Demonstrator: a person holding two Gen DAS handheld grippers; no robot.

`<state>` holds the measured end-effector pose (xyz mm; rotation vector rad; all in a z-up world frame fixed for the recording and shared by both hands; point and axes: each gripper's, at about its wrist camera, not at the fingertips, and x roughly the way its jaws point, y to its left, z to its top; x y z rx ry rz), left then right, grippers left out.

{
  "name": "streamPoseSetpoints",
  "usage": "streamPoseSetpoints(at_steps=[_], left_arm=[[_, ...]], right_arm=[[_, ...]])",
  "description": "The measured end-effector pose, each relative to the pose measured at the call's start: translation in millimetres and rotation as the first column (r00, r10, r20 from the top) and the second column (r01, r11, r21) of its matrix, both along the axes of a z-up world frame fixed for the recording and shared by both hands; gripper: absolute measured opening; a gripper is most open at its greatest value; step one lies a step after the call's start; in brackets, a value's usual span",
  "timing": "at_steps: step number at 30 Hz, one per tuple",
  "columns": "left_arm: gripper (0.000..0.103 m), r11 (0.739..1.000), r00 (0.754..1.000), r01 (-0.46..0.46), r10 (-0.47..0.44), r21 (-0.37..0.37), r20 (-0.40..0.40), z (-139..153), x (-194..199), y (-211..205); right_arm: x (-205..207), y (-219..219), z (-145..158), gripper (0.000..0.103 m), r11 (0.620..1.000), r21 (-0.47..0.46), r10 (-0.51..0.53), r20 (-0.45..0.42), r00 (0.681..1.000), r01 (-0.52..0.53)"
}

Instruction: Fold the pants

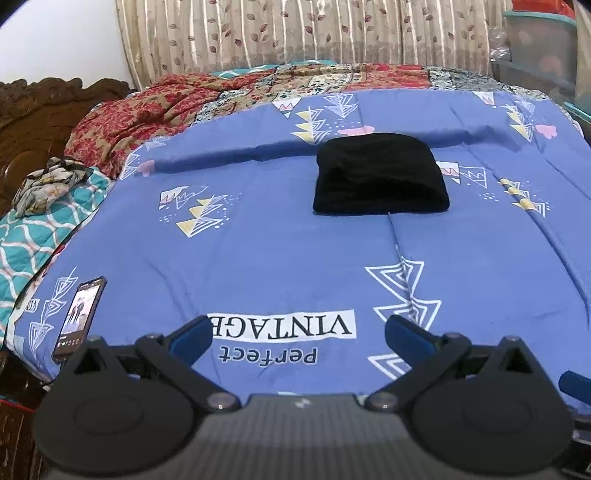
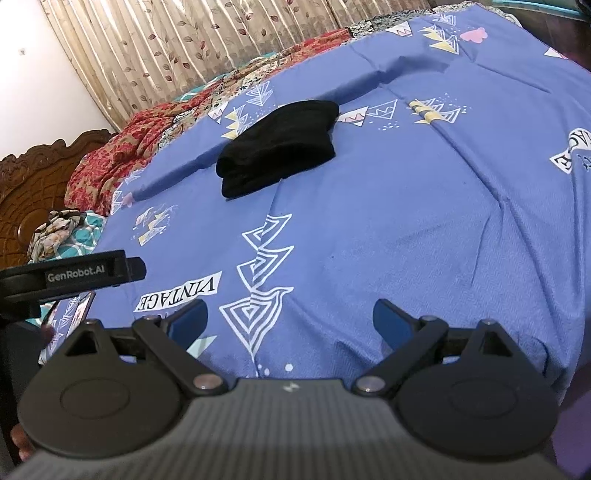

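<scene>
The black pants [image 1: 380, 173] lie folded into a compact rectangle on the blue patterned bedspread [image 1: 280, 240], toward the far middle of the bed. In the right wrist view the same folded pants [image 2: 279, 147] sit left of centre. My left gripper [image 1: 299, 330] is open near the bed's front edge, well short of the pants, with nothing between its blue fingers. My right gripper [image 2: 290, 319] is also open and empty, over the bedspread [image 2: 424, 221] in front of the pants. The left gripper's body [image 2: 74, 277] shows at the left edge of the right wrist view.
A phone [image 1: 79, 317] with a lit screen lies on the bed's front left corner. A red patterned quilt [image 1: 129, 122] is bunched at the far left, a crumpled floral cloth [image 1: 48, 184] beside it. A carved wooden headboard [image 1: 33, 122] stands left; curtains [image 1: 295, 33] hang behind.
</scene>
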<state>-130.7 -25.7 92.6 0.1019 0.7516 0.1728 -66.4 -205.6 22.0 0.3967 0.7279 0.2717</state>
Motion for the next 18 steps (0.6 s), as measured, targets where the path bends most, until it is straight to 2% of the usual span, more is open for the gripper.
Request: streamPoseSetpoints(at_steps=[9, 14, 18], left_arm=[[0.103, 0.999, 0.999, 0.037, -0.037, 0.0, 0.009, 1.6, -2.9, -5.0], [0.103, 0.999, 0.999, 0.038, -0.038, 0.03, 0.003, 0.8, -4.1, -8.9], [0.103, 0.999, 0.999, 0.049, -0.049, 0.015, -0.005, 0.9, -4.8, -7.4]], right_arm=[[-1.6, -1.6, 3.4, 0.098, 1.0, -0.01, -0.005, 0.018, 1.0, 0.005], [-1.9, -0.5, 5.2, 0.098, 1.0, -0.019, -0.001, 0.025, 1.0, 0.002], [-1.8, 0.1, 4.7, 0.098, 1.0, -0.02, -0.005, 0.02, 1.0, 0.005]])
